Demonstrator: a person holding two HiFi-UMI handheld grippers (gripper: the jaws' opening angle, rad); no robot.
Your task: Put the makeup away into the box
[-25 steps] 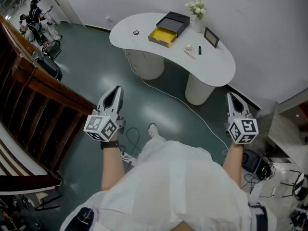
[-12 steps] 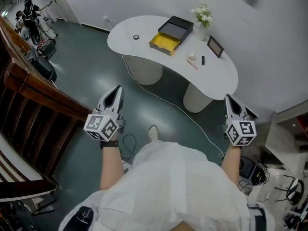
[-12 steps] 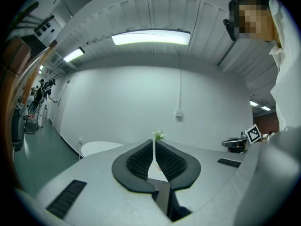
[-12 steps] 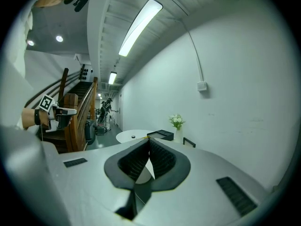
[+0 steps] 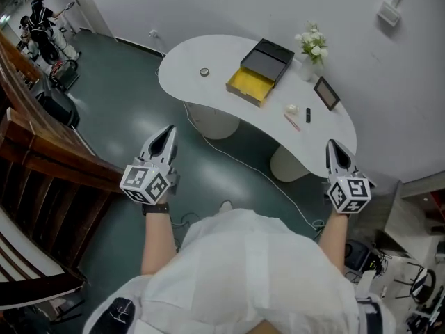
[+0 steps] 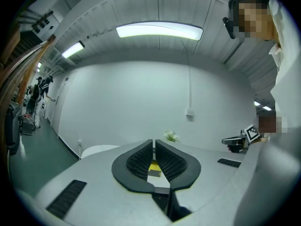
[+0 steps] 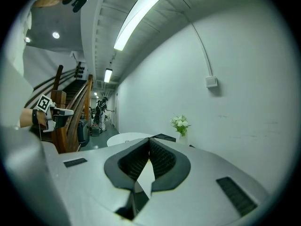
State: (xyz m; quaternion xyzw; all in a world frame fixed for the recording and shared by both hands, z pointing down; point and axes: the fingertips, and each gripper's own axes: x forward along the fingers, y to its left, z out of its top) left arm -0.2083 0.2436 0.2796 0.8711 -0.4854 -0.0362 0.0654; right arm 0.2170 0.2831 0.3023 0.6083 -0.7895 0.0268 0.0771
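The makeup (image 5: 292, 110), a few small pieces, lies on the right part of the white table (image 5: 188, 54), just right of the open box (image 5: 259, 81) with its yellow tray. One round piece (image 5: 204, 72) sits apart at the left. Green floor (image 5: 236, 165) lies open up to the table's near edge; a wooden railing (image 5: 49, 165) crowds the left. The left gripper (image 5: 168, 129) and right gripper (image 5: 333, 146) are both pinched together on nothing — well short of the table, which has drawn nearer than a second ago.
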